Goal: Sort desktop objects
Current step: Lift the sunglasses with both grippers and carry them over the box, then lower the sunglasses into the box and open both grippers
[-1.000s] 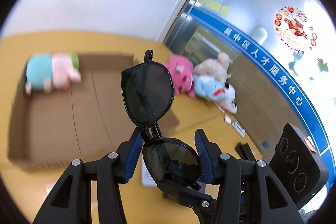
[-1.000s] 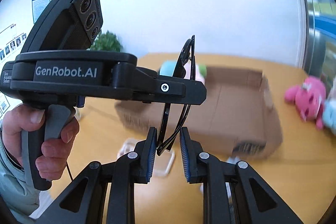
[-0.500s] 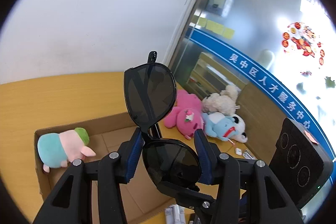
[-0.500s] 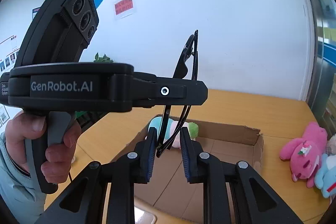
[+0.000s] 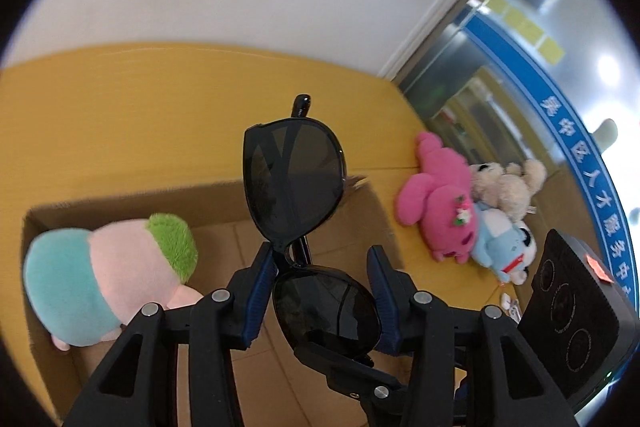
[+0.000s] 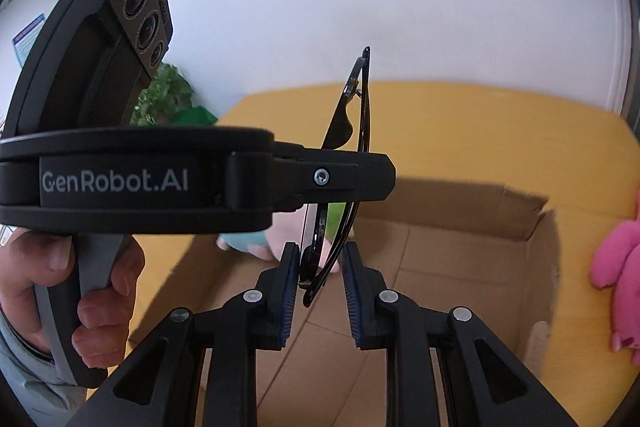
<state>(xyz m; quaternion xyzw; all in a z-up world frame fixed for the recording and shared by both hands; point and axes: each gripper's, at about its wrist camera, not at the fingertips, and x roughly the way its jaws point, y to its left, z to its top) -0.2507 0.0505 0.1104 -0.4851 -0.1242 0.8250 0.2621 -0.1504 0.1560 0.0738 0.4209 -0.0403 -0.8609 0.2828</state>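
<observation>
Black sunglasses (image 5: 294, 183) stand upright, held by both grippers over an open cardboard box (image 5: 120, 199). In the left wrist view my left gripper (image 5: 322, 259) has its blue pads on either side of the lower lens, jaws closing on it. The right gripper's fingers (image 5: 344, 363) clamp that lens from below. In the right wrist view the sunglasses (image 6: 362, 115) show edge-on, with my right gripper (image 6: 320, 255) shut on their lower end. The left gripper (image 6: 360, 179) crosses them from the left. A teal, pink and green plush (image 5: 104, 275) lies inside the box.
The box (image 6: 460, 207) sits on a yellow table (image 5: 160, 99). To its right lie a pink plush (image 5: 436, 203), a beige plush (image 5: 508, 187) and a blue plush (image 5: 496, 247). A hand (image 6: 108, 287) holds the left gripper's handle. A green plant (image 6: 168, 99) stands by the white wall.
Both grippers have travelled together with the sunglasses toward the box. The box and the plush inside it now lie close beneath the fingers. The hold on the sunglasses looks the same.
</observation>
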